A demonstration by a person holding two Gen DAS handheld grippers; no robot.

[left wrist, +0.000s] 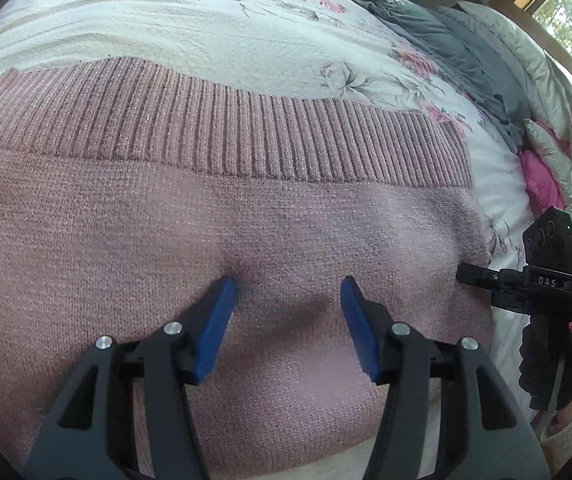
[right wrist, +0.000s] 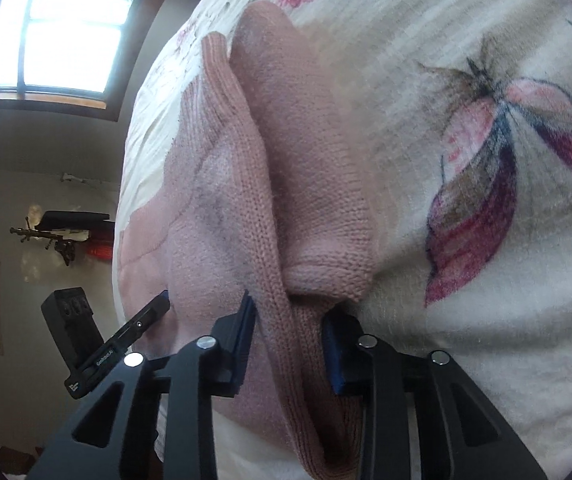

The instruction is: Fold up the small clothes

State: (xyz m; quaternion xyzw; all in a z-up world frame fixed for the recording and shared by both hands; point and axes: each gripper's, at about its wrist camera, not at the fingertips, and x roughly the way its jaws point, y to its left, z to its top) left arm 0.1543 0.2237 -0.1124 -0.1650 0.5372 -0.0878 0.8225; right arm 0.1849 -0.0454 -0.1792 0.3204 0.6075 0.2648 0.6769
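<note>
Pink knit sweater (left wrist: 245, 216) lies spread flat on the floral bedspread (left wrist: 205, 20), ribbed hem at the far side. In the left wrist view the left claw (left wrist: 289, 300) stands with its jaws apart, tips pressing into the knit. In the right wrist view the right claw (right wrist: 288, 320) straddles a bunched side fold of the sweater; whether it is clamped I cannot tell. Soft, light and stretchy, it probably handles best gripped at seams or doubled edges.

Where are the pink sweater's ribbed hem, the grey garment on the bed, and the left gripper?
ribbed hem (left wrist: 245, 128): left wrist view, middle of the ribbed band.
grey garment (left wrist: 438, 36): left wrist view, its crumpled middle.
left gripper (left wrist: 289, 290): left wrist view, midway between the blue fingertips, over the sweater.
</note>
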